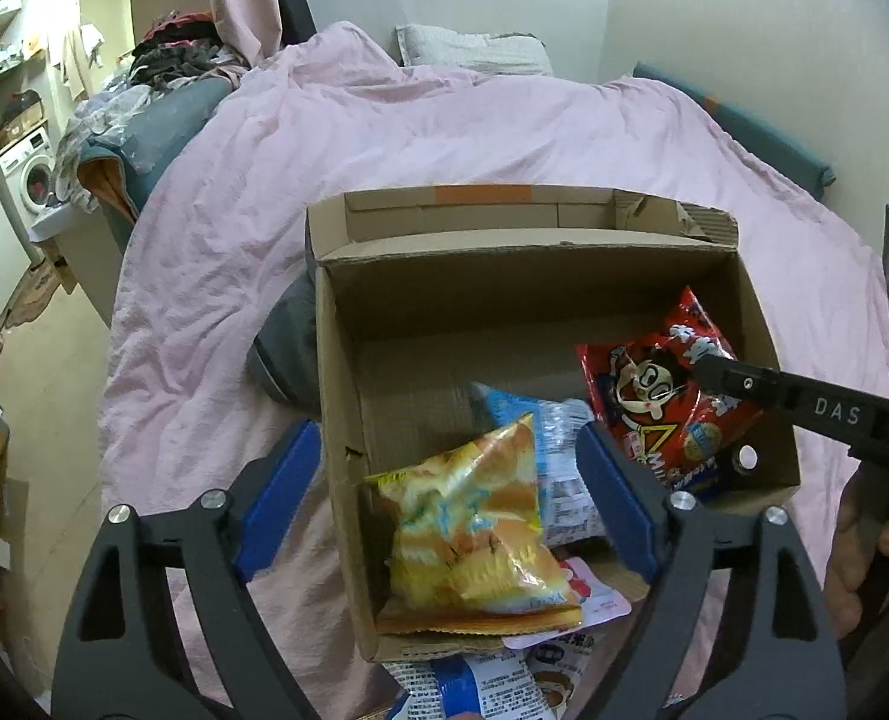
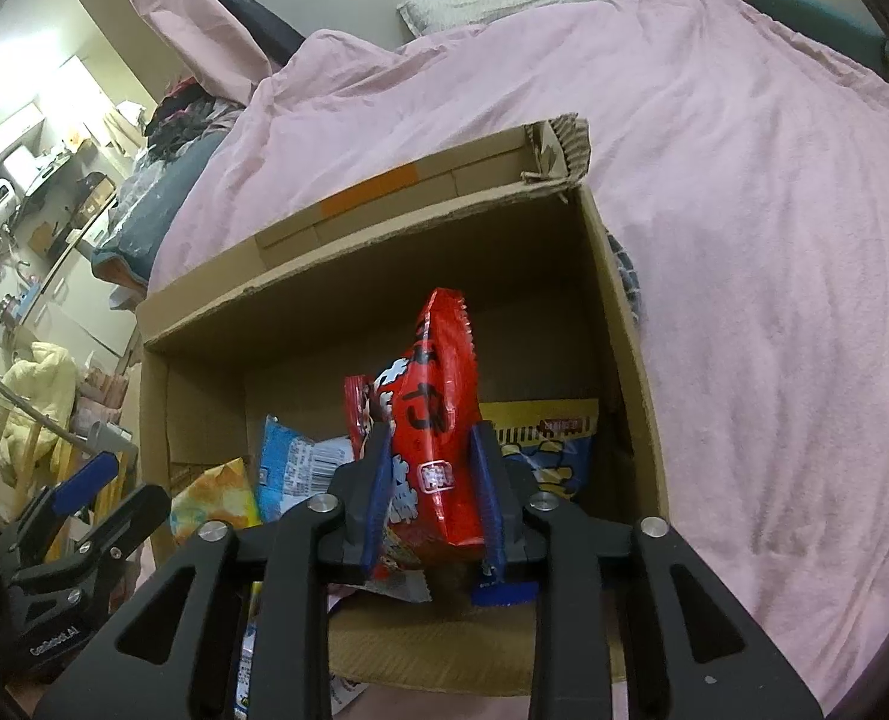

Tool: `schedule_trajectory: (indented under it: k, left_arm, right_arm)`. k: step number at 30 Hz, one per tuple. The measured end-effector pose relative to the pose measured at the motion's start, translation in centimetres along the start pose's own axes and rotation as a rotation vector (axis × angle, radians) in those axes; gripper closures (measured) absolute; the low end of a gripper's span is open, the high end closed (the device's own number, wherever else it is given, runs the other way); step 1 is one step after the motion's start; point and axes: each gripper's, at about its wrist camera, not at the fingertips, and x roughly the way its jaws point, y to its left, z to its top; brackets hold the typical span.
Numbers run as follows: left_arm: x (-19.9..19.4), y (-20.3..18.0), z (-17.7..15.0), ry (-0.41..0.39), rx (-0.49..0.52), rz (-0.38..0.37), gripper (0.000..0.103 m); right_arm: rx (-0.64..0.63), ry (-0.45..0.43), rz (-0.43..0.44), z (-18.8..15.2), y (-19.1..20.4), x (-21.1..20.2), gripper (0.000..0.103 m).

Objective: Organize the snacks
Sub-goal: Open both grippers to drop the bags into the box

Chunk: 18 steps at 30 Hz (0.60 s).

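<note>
left gripper (image 1: 444,492) jaws spread wide, yellow snack bag (image 1: 474,516) lying loose between them inside the cardboard box (image 1: 336,360). right gripper (image 2: 429,504) marked "das", jaws flank the red snack bag (image 2: 438,420), whether pressing cannot be told. blue packet (image 1: 555,420) just beyond. pink quilt (image 1: 444,132) surrounds.

The cardboard box (image 1: 528,276) stands open on the pink blanket. Inside, a yellow-orange snack bag (image 1: 474,516) leans in the near left corner. A blue-white packet (image 1: 540,420) lies beside it. The red snack bag (image 2: 438,420) stands upright at the right, and a yellow-blue packet (image 2: 552,438) lies behind it.
</note>
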Motion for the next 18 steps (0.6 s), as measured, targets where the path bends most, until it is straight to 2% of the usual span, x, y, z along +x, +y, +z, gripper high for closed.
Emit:
schedule_trajectory:
  k: [1, 3, 4, 6, 18]
  left_arm:
    - [0.0, 0.0, 0.0, 0.001, -0.001, 0.003, 0.018]
    - [0.0, 0.2, 0.1, 0.002, -0.006, 0.004, 0.018]
    - [0.1, 0.2, 0.1, 0.004, -0.008, 0.005, 0.018]
    - [0.0, 0.3, 0.1, 0.006, -0.012, 0.005, 0.018]
    - [-0.8, 0.6, 0.0, -0.001, -0.023, 0.01, 0.018]
  right_arm:
    - [0.001, -0.009, 0.001, -0.1, 0.0, -0.2, 0.049]
    - [0.007, -0.043, 0.01, -0.1, -0.1, -0.9, 0.028]
    - [0.008, -0.059, 0.011, 0.0, 0.0, -1.2, 0.023]
    - [-0.002, -0.079, 0.012, 0.1, 0.1, -1.7, 0.023]
    - [-0.014, -0.077, 0.016, 0.2, 0.9, -2.1, 0.023]
